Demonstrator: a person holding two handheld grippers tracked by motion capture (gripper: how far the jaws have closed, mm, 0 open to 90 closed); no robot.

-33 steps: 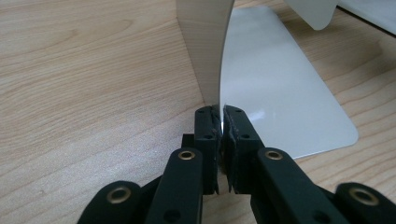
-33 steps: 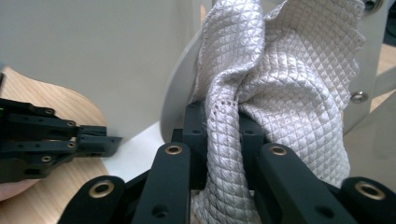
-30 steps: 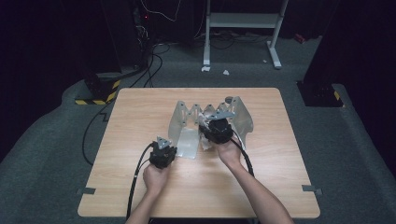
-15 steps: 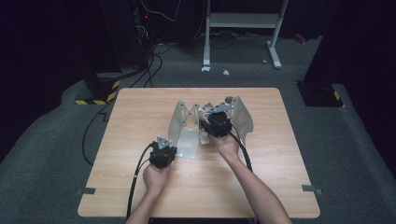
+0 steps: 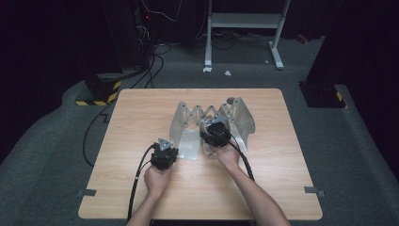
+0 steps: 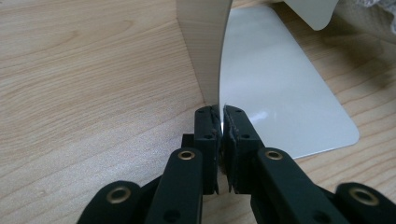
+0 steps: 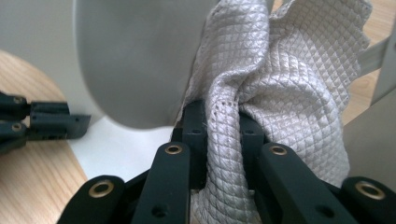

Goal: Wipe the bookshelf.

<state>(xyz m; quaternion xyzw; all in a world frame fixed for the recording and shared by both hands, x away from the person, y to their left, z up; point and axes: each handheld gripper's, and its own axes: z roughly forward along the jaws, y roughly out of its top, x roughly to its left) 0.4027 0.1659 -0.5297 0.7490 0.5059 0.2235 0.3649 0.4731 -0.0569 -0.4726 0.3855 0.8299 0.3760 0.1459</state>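
Observation:
A silver metal rack (image 5: 190, 118) with two upright end plates and a folding lattice between them stands mid-table. My left gripper (image 6: 220, 119) is shut on the near edge of the rack's left upright plate (image 6: 203, 46), whose flat foot (image 6: 280, 88) lies on the wood. In the high view the left gripper (image 5: 167, 149) sits at the rack's near left corner. My right gripper (image 7: 223, 116) is shut on a bunched grey quilted cloth (image 7: 280, 70), pressed against a curved metal plate (image 7: 140, 60). From above, the right gripper (image 5: 216, 133) is low between the two end plates.
The wooden table (image 5: 141, 108) has bare room to the left, the right and in front of the rack. The left gripper's jaws (image 7: 42, 122) show at the left edge of the right gripper view. Cables and a striped stand base (image 5: 101, 96) lie on the floor behind.
The right gripper with the cloth has sunk lower between the rack's plates and come slightly nearer. The left gripper has kept its hold and place.

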